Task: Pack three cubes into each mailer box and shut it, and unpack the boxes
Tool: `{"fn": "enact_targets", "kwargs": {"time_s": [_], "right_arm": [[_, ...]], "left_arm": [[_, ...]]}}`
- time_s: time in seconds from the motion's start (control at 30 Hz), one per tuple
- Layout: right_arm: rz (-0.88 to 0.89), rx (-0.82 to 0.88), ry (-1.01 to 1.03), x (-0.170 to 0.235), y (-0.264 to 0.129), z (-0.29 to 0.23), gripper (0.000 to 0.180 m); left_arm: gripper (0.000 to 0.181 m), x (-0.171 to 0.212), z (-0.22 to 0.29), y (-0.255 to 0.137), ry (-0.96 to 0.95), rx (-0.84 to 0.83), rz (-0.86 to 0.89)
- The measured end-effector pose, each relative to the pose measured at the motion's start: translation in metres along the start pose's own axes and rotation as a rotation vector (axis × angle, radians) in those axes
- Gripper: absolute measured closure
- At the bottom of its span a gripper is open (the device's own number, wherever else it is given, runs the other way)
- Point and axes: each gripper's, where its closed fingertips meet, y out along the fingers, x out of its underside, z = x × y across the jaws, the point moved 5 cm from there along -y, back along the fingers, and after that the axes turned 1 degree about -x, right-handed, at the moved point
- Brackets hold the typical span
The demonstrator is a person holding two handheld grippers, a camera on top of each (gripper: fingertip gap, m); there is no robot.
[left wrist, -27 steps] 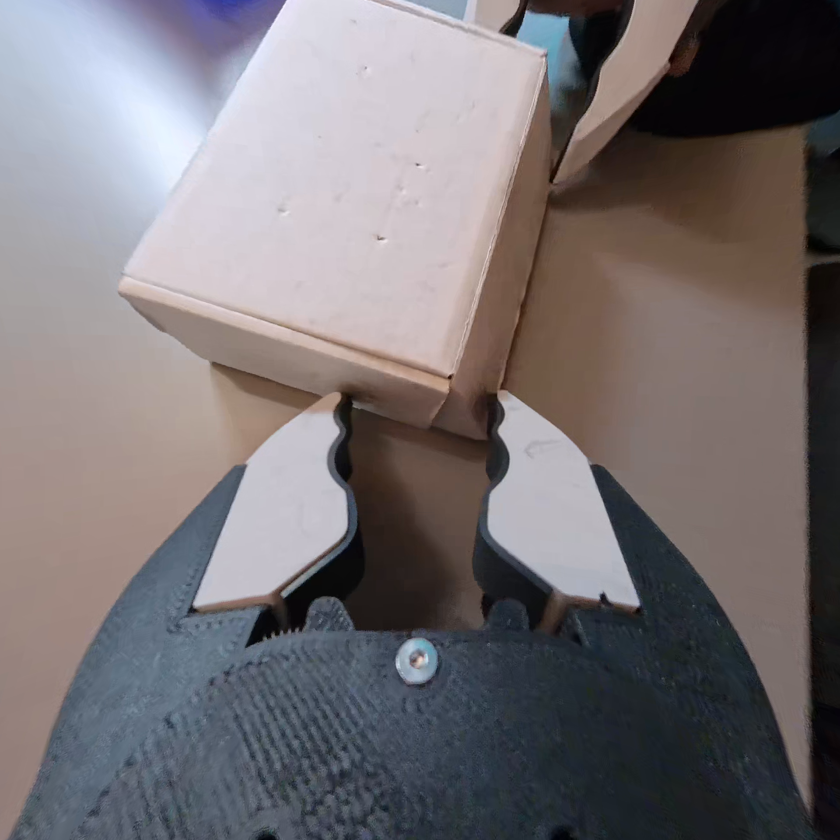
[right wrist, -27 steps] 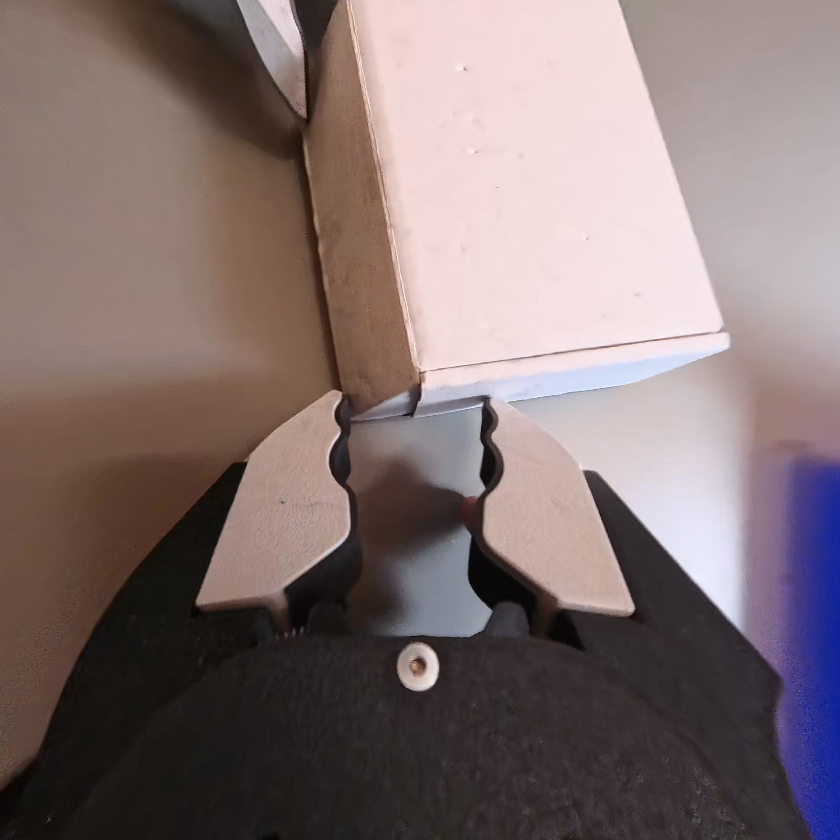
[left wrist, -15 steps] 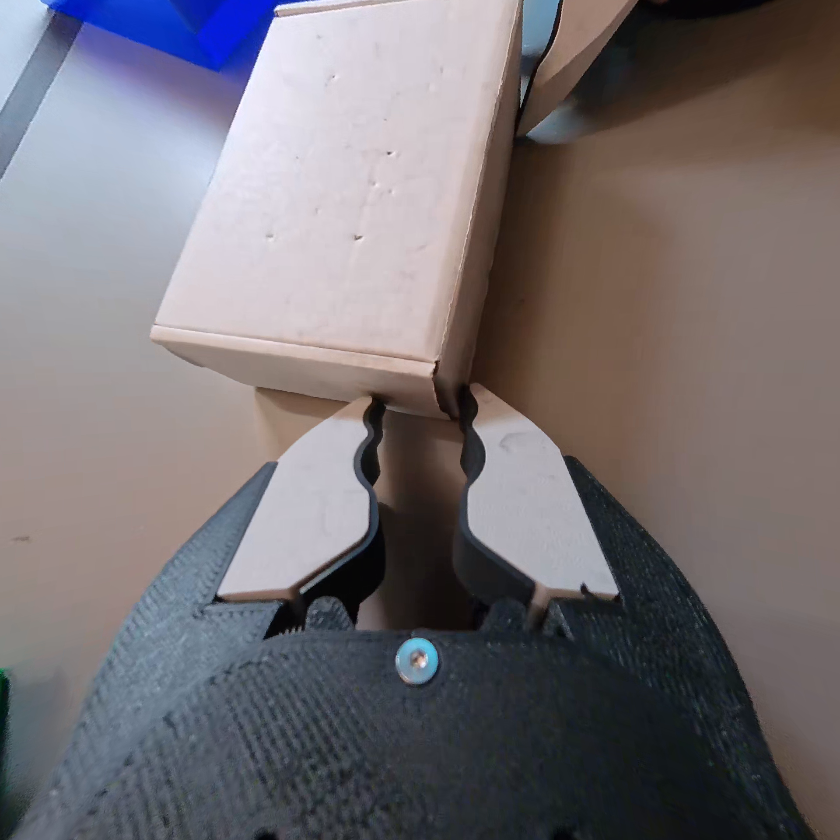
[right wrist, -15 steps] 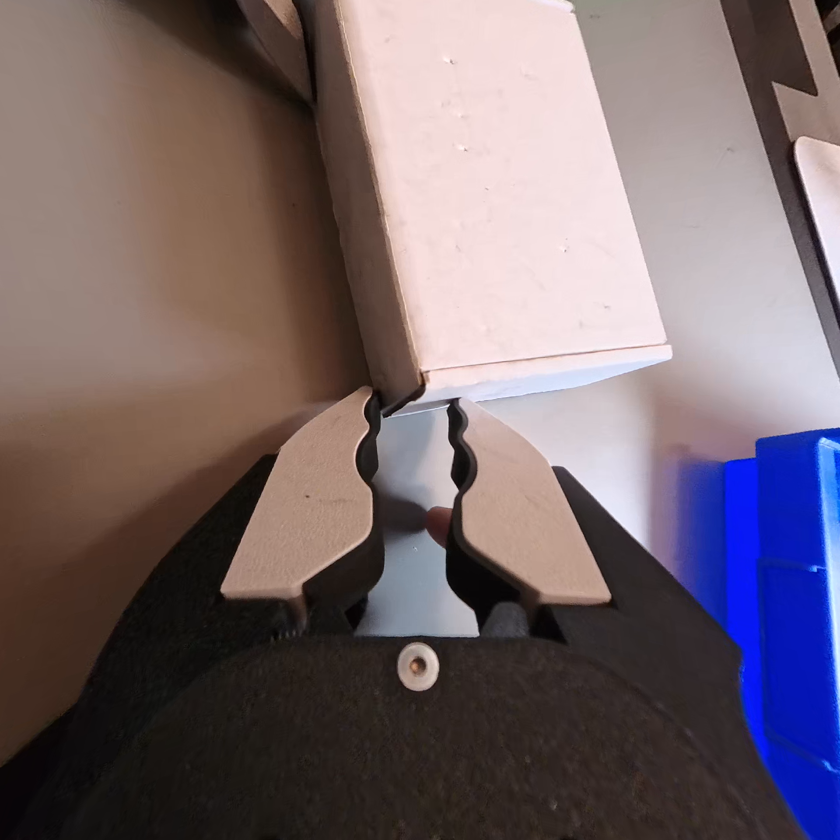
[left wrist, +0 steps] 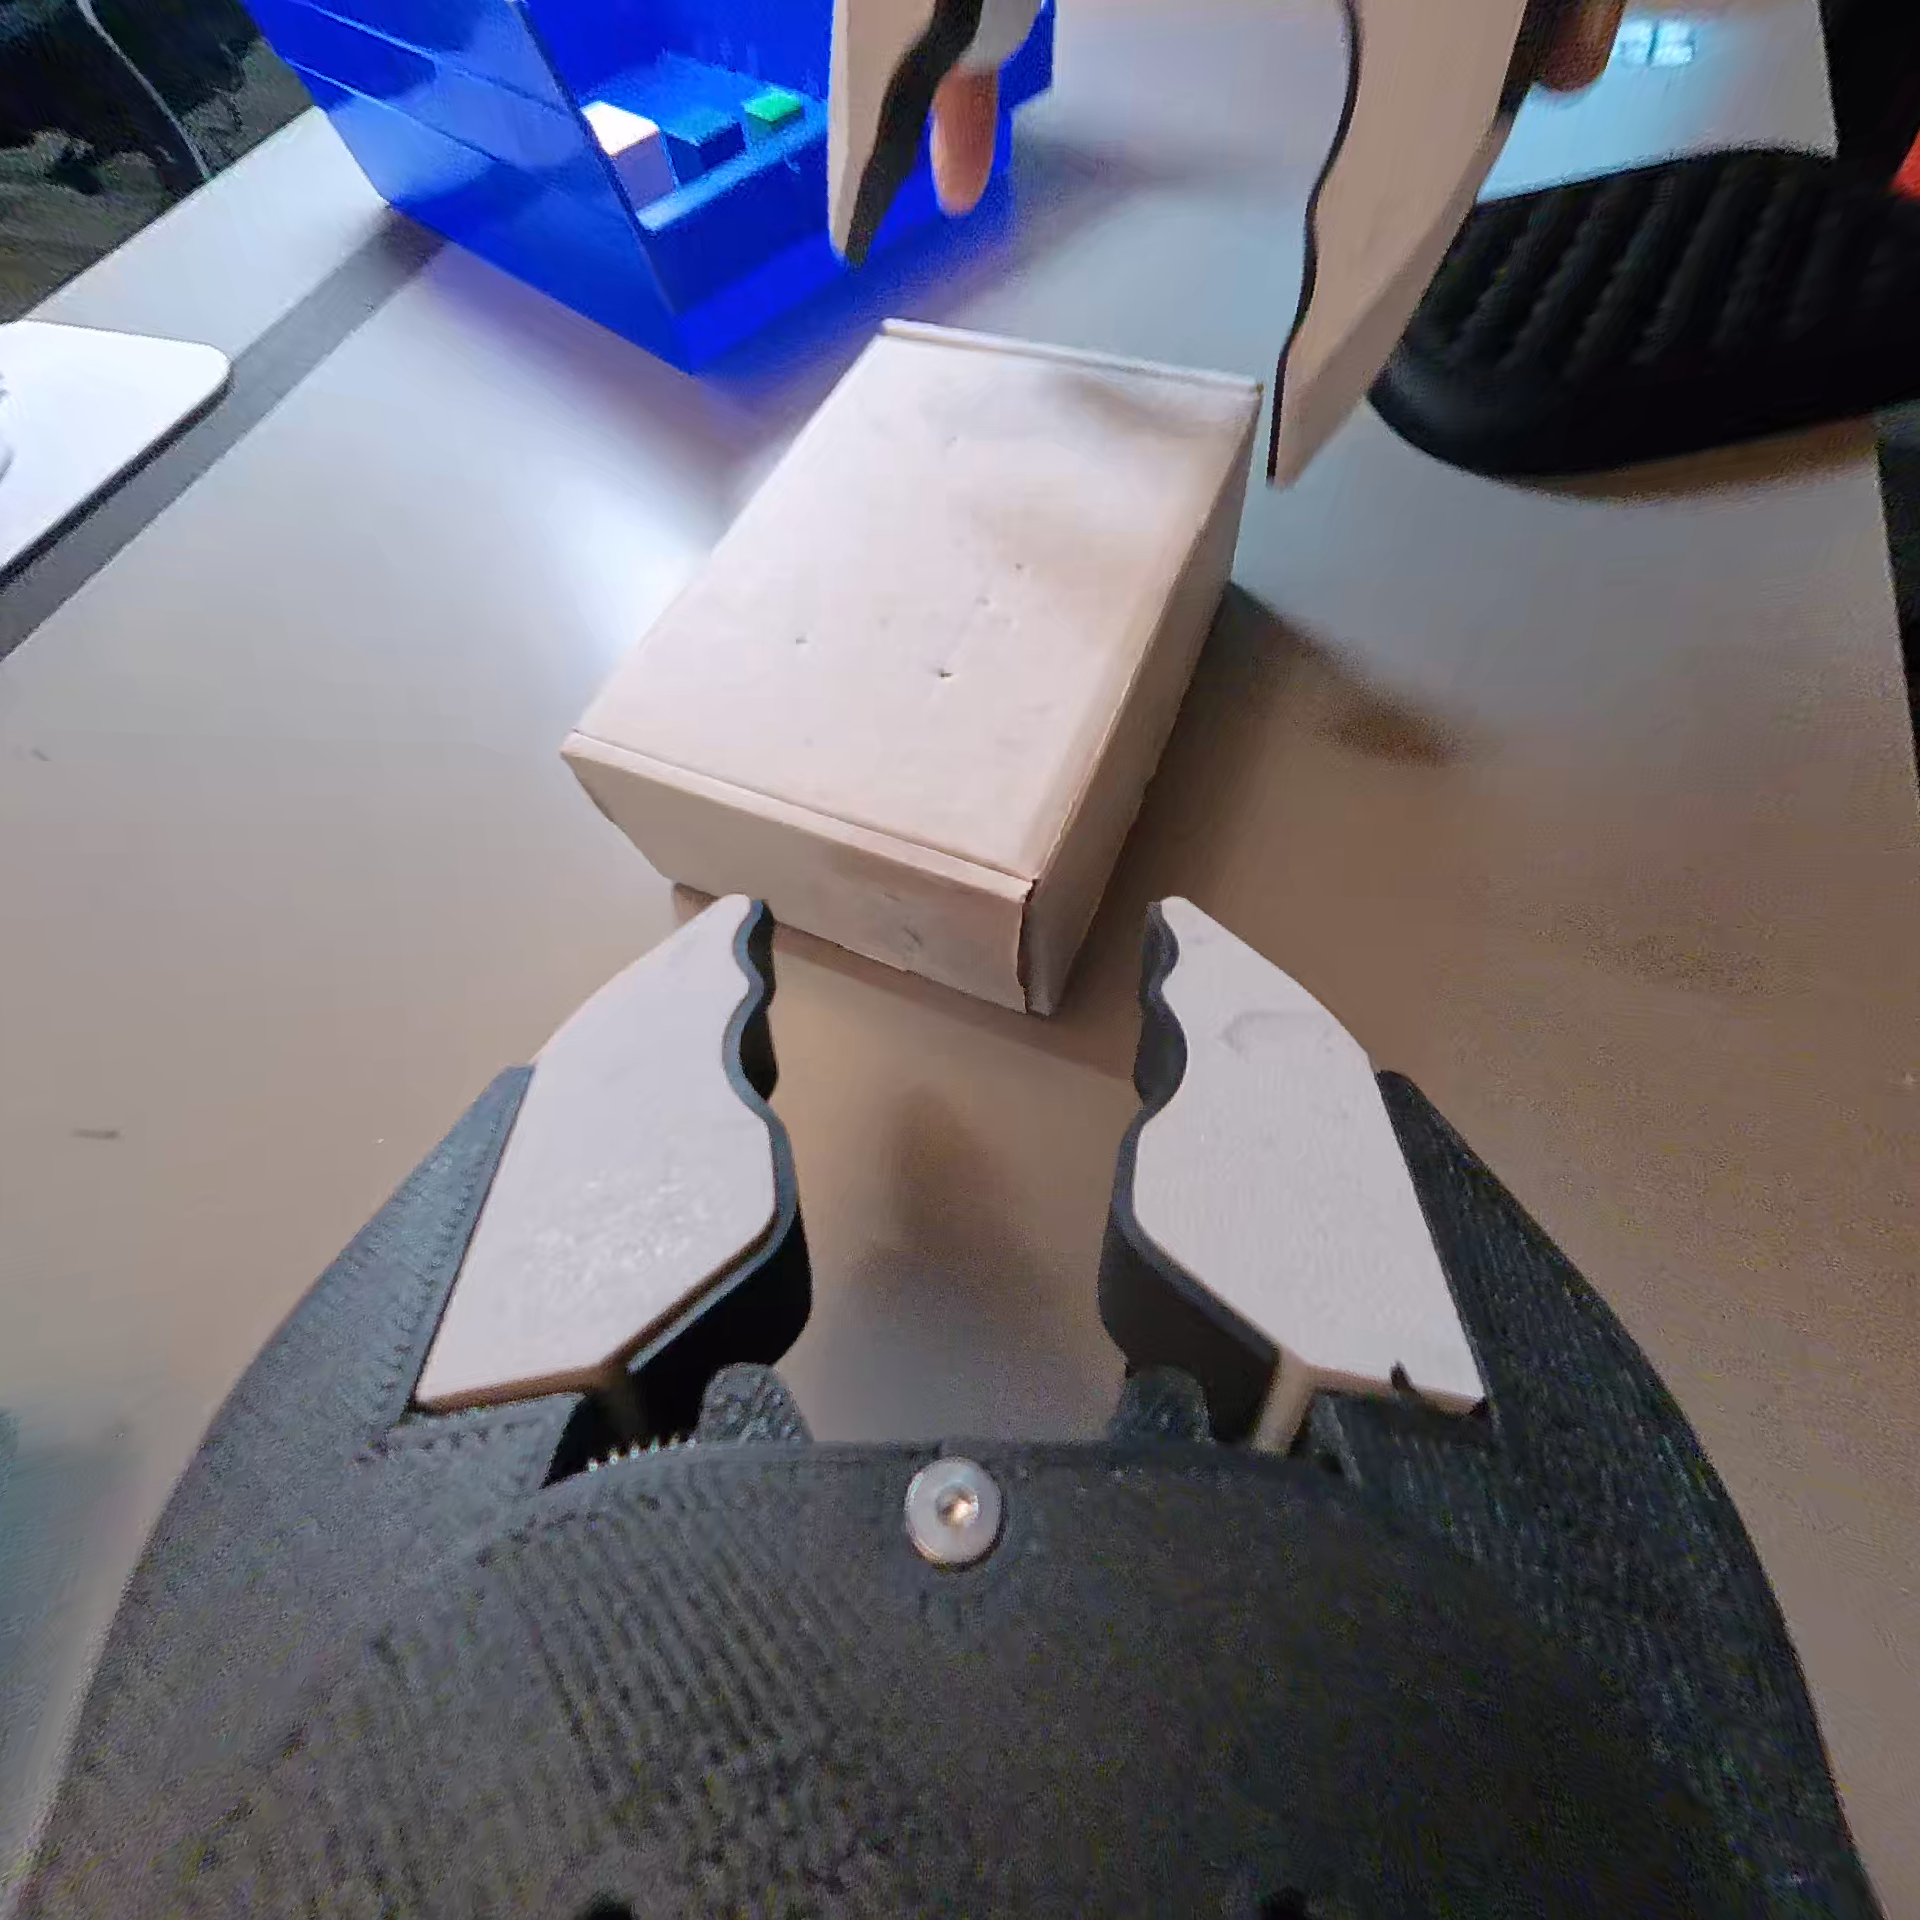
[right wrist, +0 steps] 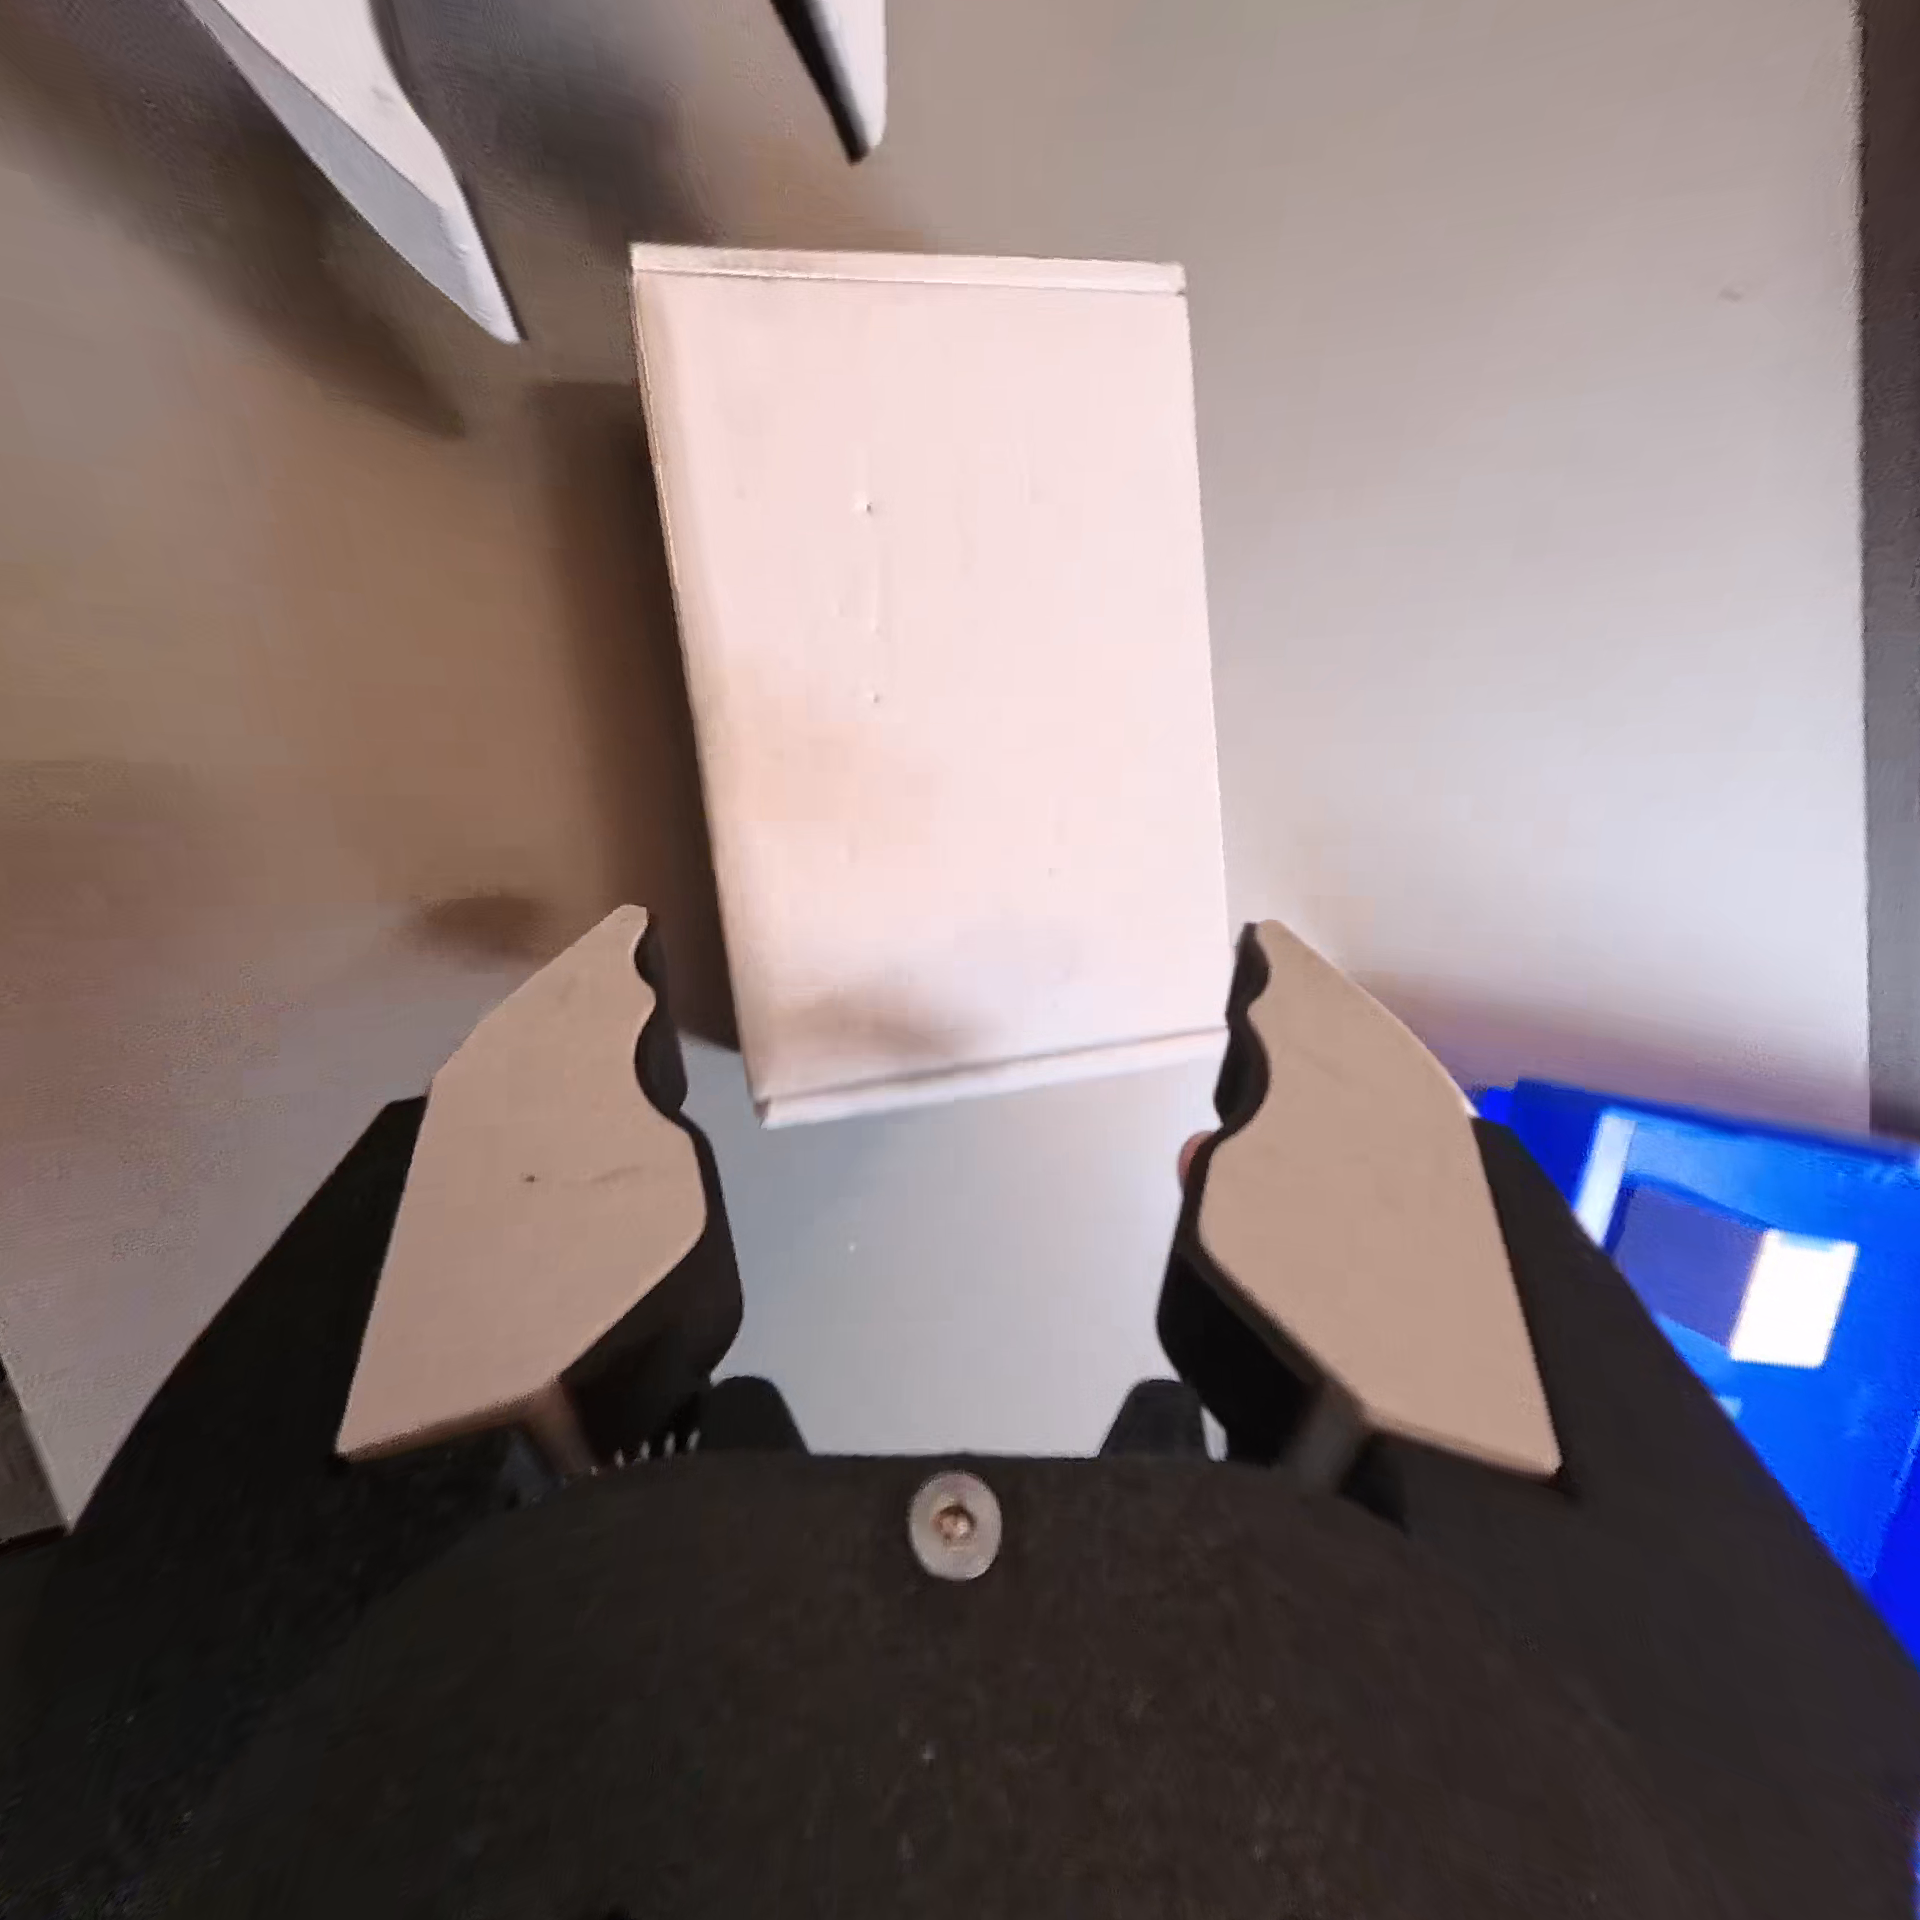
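Change: both grippers now pulled back from box corners, jaws widened.
Left gripper: spread apart, empty, just short of box's near corner.
Right gripper: spread apart, empty, hovering over box's near end.
Box: closed pale cardboard mailer box, flat on grey-brown surface, untouched.
Behind: blue plastic bin with small cubes.
Meaning: likely released after repositioning; opening or next box probably follows.

1. grey-brown table, matte, a few dark smudges.
2. closed cardboard mailer box flat on it, just ahead of the left claw tips.
3. blue bin on the table beyond the box, up-left of the claw.
4. white flat pad at the far left edge.
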Motion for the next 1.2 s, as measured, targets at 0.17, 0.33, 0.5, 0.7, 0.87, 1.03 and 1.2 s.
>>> {"fn": "enact_targets", "kwargs": {"time_s": [0.17,0.33,0.5,0.7,0.87,1.03,1.2], "right_arm": [[-0.16,-0.103,-0.076,-0.025,0.038,0.001,0.06],[-0.258,-0.147,-0.148,-0.032,0.065,0.005,0.056],[-0.231,-0.149,-0.223,-0.034,0.057,0.001,0.057],[-0.159,-0.042,-0.143,-0.027,-0.012,0.052,0.057],[-0.174,0.141,-0.007,0.009,-0.083,0.141,0.057],[-0.299,0.311,0.124,0.076,-0.106,0.228,0.057],[-0.43,0.367,0.194,0.135,-0.078,0.291,0.057]], "left_arm": [[0.108,-0.002,-0.004,-0.01,-0.059,-0.03,0.067],[0.107,-0.002,-0.005,-0.016,-0.061,-0.043,0.098],[0.103,-0.005,-0.006,-0.023,-0.111,-0.027,0.139],[0.102,-0.006,-0.007,-0.026,-0.13,-0.033,0.163],[0.101,-0.006,-0.007,-0.026,-0.122,-0.053,0.16],[0.101,-0.006,-0.012,-0.029,-0.159,-0.067,0.188],[0.101,-0.004,-0.015,-0.028,-0.184,-0.077,0.189]]}}
